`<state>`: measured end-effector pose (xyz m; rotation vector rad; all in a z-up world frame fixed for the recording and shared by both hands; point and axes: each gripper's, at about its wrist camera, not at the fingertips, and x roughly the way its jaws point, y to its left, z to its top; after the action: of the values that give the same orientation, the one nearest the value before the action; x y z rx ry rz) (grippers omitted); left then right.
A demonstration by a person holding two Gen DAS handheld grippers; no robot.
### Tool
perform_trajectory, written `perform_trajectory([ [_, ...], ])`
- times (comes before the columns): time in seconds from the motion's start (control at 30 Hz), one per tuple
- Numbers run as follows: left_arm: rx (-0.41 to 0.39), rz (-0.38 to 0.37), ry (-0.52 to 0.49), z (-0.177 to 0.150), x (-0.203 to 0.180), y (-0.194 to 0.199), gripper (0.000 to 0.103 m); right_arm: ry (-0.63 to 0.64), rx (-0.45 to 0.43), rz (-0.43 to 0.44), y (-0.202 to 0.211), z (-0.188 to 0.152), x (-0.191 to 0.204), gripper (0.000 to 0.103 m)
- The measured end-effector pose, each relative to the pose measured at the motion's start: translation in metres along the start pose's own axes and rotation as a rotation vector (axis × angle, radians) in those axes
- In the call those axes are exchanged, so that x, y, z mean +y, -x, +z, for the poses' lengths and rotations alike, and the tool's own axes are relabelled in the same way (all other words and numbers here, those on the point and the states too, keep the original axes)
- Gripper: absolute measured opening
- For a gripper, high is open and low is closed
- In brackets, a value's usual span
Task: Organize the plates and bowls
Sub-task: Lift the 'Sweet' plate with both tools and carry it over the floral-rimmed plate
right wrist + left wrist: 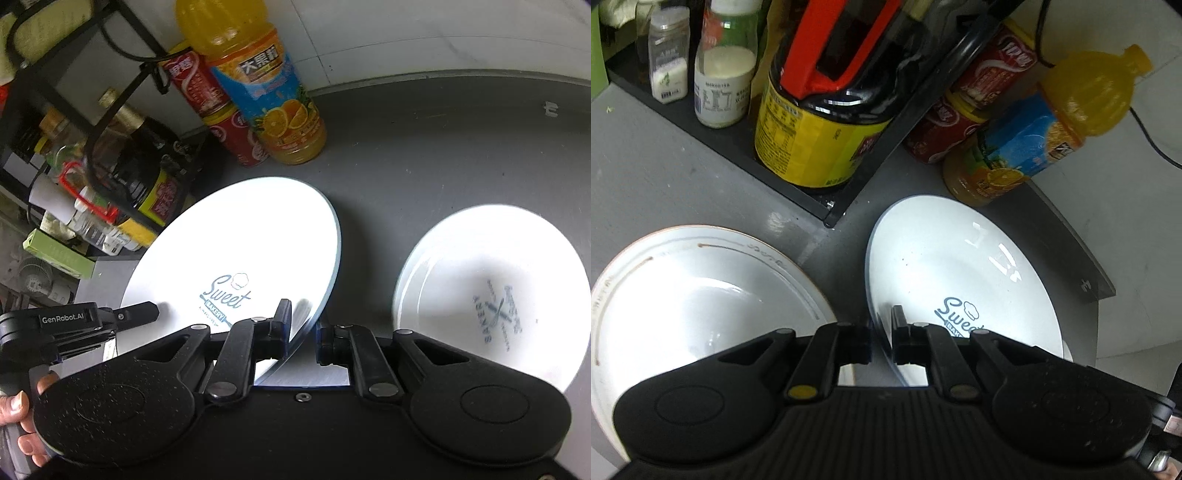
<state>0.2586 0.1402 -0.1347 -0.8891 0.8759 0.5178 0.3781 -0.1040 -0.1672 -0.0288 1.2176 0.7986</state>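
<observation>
Left to right: gold-rimmed plate (701,291) lies flat on the grey counter (665,177). My left gripper (881,341) is clamped on the Sweet plate's (236,258) rim, right gripper (303,328) pinching its opposite edge, so the plate's tilted and off the counter. Bowl (491,295) sits far right. Looks like mid-carry; next I'd need to level it w/ both grips tight & lower onto a stack.

- The near rim of the Sweet plate (960,280) is hidden behind the left tongs (881,341).
- Print on the small jar (669,70) is too blurred to read.
- The gold-rimmed plate (683,295) is cut off at the left edge.
</observation>
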Motion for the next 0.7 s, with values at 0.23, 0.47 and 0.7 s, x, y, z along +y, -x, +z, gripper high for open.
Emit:
perform_trajectory([
  [0.23,-0.018,-0.024,-0.055,-0.007,0.012,0.022,0.007,-0.013,-0.011,0.022,0.005,-0.019,0.010,0.012],
  [0.47,-0.020,-0.033,-0.076,-0.019,0.026,0.036,0.008,0.062,-0.001,0.030,0.003,-0.034,0.035,0.013],
  [0.7,-0.031,-0.018,-0.066,-0.027,0.042,0.054,0.008,0.089,0.029,0.064,-0.006,-0.046,0.053,0.013],
])
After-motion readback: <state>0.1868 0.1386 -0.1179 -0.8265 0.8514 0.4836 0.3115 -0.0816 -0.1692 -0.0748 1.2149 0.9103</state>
